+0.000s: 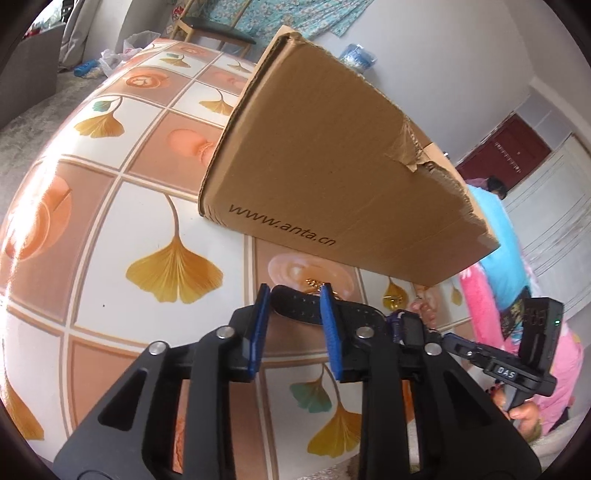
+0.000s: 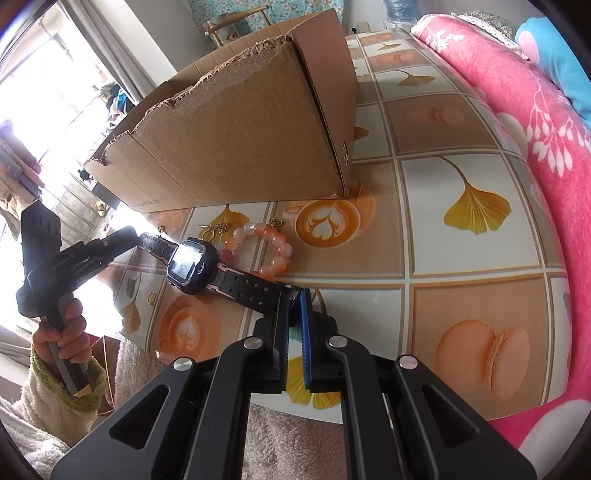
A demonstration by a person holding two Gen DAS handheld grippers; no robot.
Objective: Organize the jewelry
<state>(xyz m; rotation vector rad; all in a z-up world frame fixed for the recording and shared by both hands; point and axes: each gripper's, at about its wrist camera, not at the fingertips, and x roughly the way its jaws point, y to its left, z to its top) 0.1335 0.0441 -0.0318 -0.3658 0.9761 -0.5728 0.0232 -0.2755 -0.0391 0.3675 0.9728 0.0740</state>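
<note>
Right wrist view: right gripper point(image 2: 294, 295) clamped on watch point(image 2: 192, 264) strap; left gripper point(image 1: 291, 295) fingers apart around it

Bright window point(image 2: 33, 110), chair point(image 1: 212, 31), red door point(image 1: 511, 151)

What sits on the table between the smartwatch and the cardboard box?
In the right wrist view: a pink bead bracelet and small gold pieces between the smartwatch and the cardboard box.
</note>
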